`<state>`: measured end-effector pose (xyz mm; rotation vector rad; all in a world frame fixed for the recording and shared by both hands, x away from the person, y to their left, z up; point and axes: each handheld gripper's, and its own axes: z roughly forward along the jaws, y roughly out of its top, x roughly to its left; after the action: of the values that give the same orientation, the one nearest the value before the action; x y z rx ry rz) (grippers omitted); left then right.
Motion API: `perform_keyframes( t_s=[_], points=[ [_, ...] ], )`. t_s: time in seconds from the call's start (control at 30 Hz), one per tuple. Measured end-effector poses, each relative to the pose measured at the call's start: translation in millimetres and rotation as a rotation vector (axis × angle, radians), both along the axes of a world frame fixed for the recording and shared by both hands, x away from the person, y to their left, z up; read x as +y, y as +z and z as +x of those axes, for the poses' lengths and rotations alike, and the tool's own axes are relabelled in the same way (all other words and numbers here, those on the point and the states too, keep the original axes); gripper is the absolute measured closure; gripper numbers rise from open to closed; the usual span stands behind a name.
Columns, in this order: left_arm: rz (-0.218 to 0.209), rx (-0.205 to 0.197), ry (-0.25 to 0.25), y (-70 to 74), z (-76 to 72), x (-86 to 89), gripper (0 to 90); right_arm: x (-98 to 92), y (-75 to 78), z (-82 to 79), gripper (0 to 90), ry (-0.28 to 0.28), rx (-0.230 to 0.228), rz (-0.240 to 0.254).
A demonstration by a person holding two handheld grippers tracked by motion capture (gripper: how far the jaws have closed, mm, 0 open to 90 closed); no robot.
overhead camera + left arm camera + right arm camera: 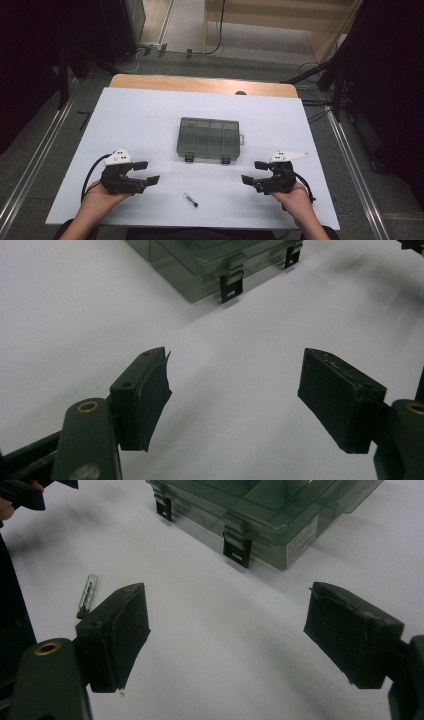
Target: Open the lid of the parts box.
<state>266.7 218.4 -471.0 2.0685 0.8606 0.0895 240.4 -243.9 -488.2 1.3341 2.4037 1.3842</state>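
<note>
- White sheeting (150, 115) is spread over a wooden table (200, 83), whose bare far edge is seen beyond the sheet; grey floor, cables and dark frames surround it.
- At the middle of the sheet, a translucent grey-green compartment box (209, 138) is set with its lid closed and two dark latches (189, 157) on the side facing the person.
- In the left gripper view the box (200, 265) is seen ahead and to the left; in the right gripper view it (260, 515) lies ahead with its latches toward the camera.
- Near the sheet's near edge, roughly midway between the two grippers, a small slim tube-like item (190, 199) is laid flat and slanted; what it is cannot be told.
- The same item (88, 595) is seen in the right gripper view, just beyond the left-hand pad.
- Toward the near left corner, the left gripper (147, 171) is held in the person's left hand (97, 197), jaws wide apart with bare sheet between them.
- Toward the near right corner, the right gripper (253, 171) is held in the right hand (296, 197), jaws likewise spread and gripping nothing.
- Both grippers are pointed inward toward each other, well apart from the box and the small item.
</note>
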Motion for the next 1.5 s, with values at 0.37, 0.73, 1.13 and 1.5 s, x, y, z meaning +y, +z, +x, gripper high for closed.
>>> perform_keyframes(
  t_s=[0.37, 0.73, 1.13, 1.5],
  points=[
    [-0.009, -0.013, 0.014, -2.2, 5.4, 1.8, 27.8, -2.7, -1.6, 6.6, 19.7, -0.009, 0.012, 0.02],
    [-0.014, 0.006, 0.034, -7.1, 11.0, 5.1, 27.8, -3.2, 0.0, 8.3, 19.7, -0.015, 0.012, 0.039],
    [-0.023, 0.012, 0.014, -7.8, 9.7, 4.5, 27.8, -2.5, -0.6, 11.5, 20.2, -0.006, 0.016, 0.031],
    [-0.007, -0.001, 0.015, -9.0, 10.3, 4.8, 27.8, -5.2, -0.5, 9.2, 20.2, -0.029, 0.02, 0.027]
  ],
)
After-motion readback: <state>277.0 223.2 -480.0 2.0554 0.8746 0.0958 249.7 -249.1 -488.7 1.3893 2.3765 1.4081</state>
